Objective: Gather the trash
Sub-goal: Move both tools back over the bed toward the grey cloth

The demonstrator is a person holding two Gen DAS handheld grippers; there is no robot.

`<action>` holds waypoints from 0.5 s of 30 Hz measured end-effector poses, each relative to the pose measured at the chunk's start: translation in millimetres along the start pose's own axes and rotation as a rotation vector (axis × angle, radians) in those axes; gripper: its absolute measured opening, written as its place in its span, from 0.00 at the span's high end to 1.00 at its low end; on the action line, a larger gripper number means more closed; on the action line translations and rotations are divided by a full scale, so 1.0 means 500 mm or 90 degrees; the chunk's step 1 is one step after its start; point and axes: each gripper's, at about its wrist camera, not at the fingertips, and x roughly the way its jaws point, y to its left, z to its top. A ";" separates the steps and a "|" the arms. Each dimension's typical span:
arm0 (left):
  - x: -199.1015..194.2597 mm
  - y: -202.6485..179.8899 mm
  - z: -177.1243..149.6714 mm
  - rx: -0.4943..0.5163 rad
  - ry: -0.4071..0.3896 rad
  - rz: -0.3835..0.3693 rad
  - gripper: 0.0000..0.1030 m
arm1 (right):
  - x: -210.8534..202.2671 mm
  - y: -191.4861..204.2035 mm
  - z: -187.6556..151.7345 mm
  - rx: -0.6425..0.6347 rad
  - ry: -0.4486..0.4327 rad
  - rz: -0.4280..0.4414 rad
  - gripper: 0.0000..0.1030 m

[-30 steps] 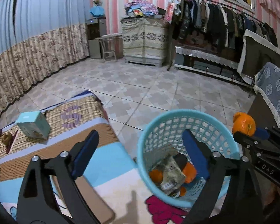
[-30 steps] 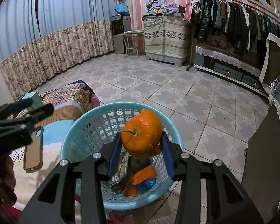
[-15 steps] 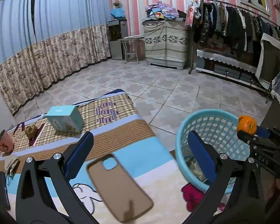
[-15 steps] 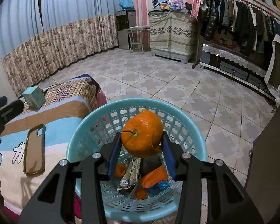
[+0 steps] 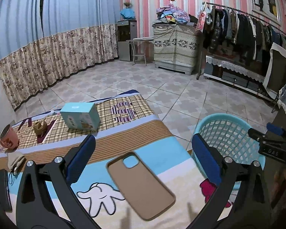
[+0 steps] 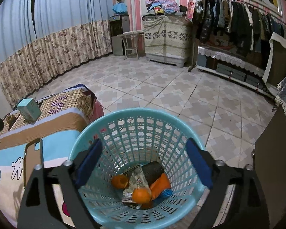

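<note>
A teal plastic basket [image 6: 183, 131] stands on the floor beside the bed; it also shows in the left wrist view [image 5: 211, 120]. My right gripper [image 6: 143, 162] is open and empty above the basket's mouth. Inside lie an orange [image 6: 141, 195], an orange peel piece [image 6: 120, 181], wrappers and a dark can. My left gripper [image 5: 141, 158] is open and empty over the bed, above a tan phone case [image 5: 141, 185]. A crumpled brown scrap [image 5: 39, 127] lies on the plaid part of the bed.
On the bed are a teal box [image 5: 80, 118], a pink mug [image 5: 8, 140] and a grey cloth [image 5: 15, 161]. The tiled floor [image 6: 162, 87] stretches beyond. A clothes rack [image 5: 247, 28] and a dark cabinet [image 6: 274, 152] stand at the right.
My right gripper opened and the orange dropped into the basket. My left gripper swung left, away from the basket and over the bed with the phone case.
</note>
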 end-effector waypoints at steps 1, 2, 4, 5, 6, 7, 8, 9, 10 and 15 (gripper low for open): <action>-0.006 0.010 -0.003 -0.004 -0.002 0.003 0.05 | -0.012 0.006 -0.001 -0.002 -0.009 -0.001 0.12; -0.011 0.019 -0.005 -0.009 -0.003 0.005 0.05 | -0.019 0.009 0.001 -0.002 -0.013 0.002 0.12; -0.021 0.038 -0.010 -0.020 -0.006 0.004 0.05 | -0.035 0.020 0.004 -0.003 -0.023 0.009 0.12; -0.028 0.051 -0.013 -0.024 -0.009 0.006 0.05 | -0.046 0.029 0.006 -0.005 -0.031 0.015 0.12; -0.035 0.061 -0.018 -0.025 -0.012 0.012 0.05 | -0.056 0.039 0.007 -0.008 -0.037 0.021 0.12; -0.043 0.076 -0.022 -0.027 -0.016 0.021 0.05 | -0.063 0.048 0.008 -0.011 -0.042 0.025 0.12; -0.048 0.085 -0.026 -0.031 -0.018 0.025 0.05 | -0.072 0.061 0.010 -0.015 -0.050 0.031 0.12; -0.053 0.096 -0.028 -0.036 -0.018 0.027 0.05 | -0.079 0.071 0.011 -0.017 -0.055 0.036 0.12; -0.058 0.114 -0.033 -0.044 -0.017 0.030 0.05 | -0.084 0.083 0.011 -0.019 -0.059 0.041 0.11; -0.070 0.173 -0.048 -0.047 -0.019 0.068 0.05 | -0.086 0.157 0.007 -0.034 -0.062 0.071 0.11</action>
